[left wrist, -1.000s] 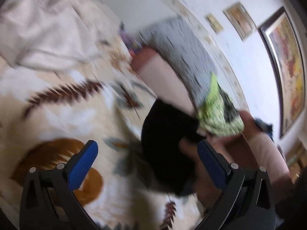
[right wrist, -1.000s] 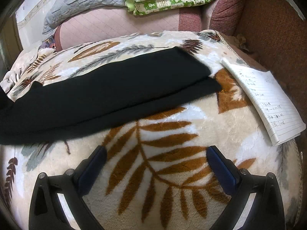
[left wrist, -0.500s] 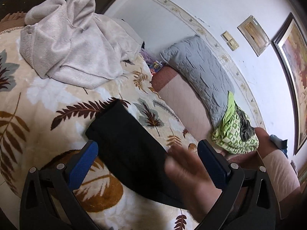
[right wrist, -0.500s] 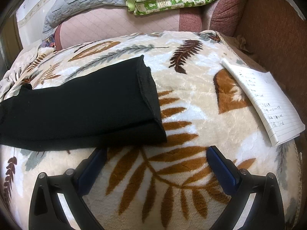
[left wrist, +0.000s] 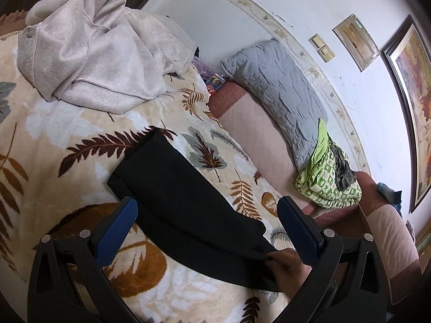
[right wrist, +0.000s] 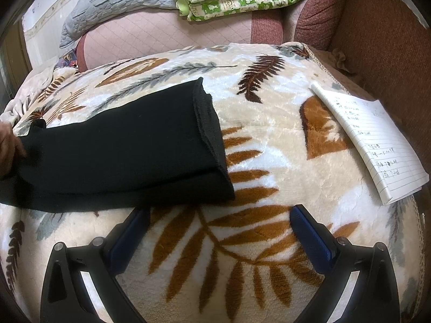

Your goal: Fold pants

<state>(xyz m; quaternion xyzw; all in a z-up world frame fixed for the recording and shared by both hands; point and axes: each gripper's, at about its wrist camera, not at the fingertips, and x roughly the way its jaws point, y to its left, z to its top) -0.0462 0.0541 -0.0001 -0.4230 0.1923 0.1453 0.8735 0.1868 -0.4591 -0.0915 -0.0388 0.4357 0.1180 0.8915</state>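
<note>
The black pants (right wrist: 121, 145) lie folded over on a leaf-patterned blanket (right wrist: 269, 140), a long dark band running from the 9 o'clock edge of the right wrist view toward its centre. Their folded end shows two stacked layers, the upper one with a raw hem, stopping short of the centre line. A bare hand (right wrist: 8, 145) touches the pants at the 9 o'clock edge; in the left wrist view the same hand (left wrist: 288, 266) rests on the cloth at about 5 o'clock.

The right gripper (right wrist: 215, 231) hovers with fingers spread wide and empty, its left finger just beside the pants' near edge. The left gripper (left wrist: 207, 220) is likewise spread wide, holding nothing, with the pants passing between its fingers.

Open blanket lies from the pants' end toward 3 o'clock, up to a lined notepad (right wrist: 371, 140) near the blanket's edge. A pale crumpled garment (left wrist: 89, 51) sits at 11 o'clock in the left view, well apart from the pants.
</note>
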